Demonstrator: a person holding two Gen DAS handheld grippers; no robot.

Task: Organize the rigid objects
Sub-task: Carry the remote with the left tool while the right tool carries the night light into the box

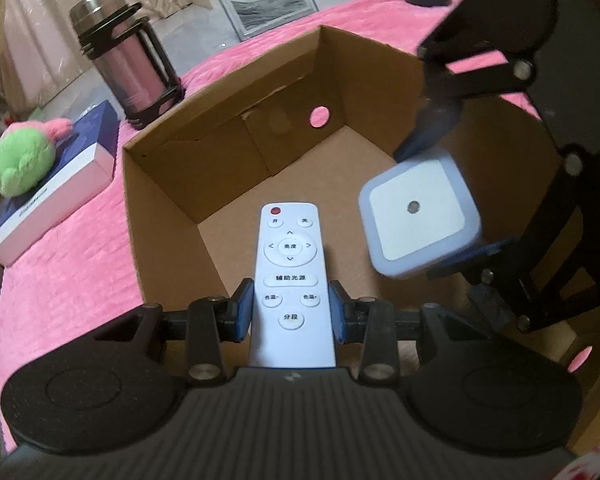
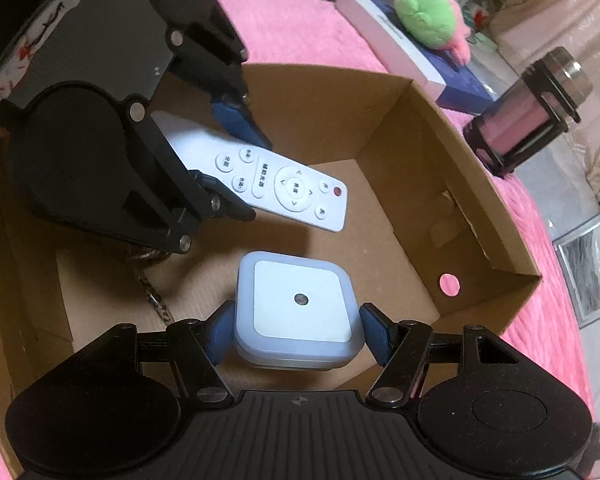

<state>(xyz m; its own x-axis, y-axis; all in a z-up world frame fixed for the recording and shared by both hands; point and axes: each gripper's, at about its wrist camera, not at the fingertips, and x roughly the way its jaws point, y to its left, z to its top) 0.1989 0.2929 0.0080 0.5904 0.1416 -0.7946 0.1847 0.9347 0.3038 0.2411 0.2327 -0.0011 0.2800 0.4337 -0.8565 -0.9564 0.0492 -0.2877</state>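
Observation:
An open cardboard box [image 1: 228, 80] [image 2: 440, 128] sits on a pink blanket. My left gripper [image 1: 291, 308] is shut on a white remote control [image 1: 290, 276] and holds it over the inside of the box; the remote also shows in the right wrist view [image 2: 276, 184]. My right gripper [image 2: 298, 330] is shut on a square white night light [image 2: 298, 308] and holds it above the box floor; the night light also shows in the left wrist view [image 1: 420, 218], with my right gripper [image 1: 440, 196] around it. The left gripper [image 2: 236, 168] appears in the right wrist view.
A steel thermos flask [image 1: 124, 56] [image 2: 532, 112] stands beside the box. A green and pink plush toy [image 1: 24, 156] [image 2: 432, 16] lies on a blue and white flat box [image 1: 60, 184] [image 2: 400, 56]. A framed picture [image 1: 268, 0] leans on the floor. A round hole [image 1: 320, 117] pierces the box wall.

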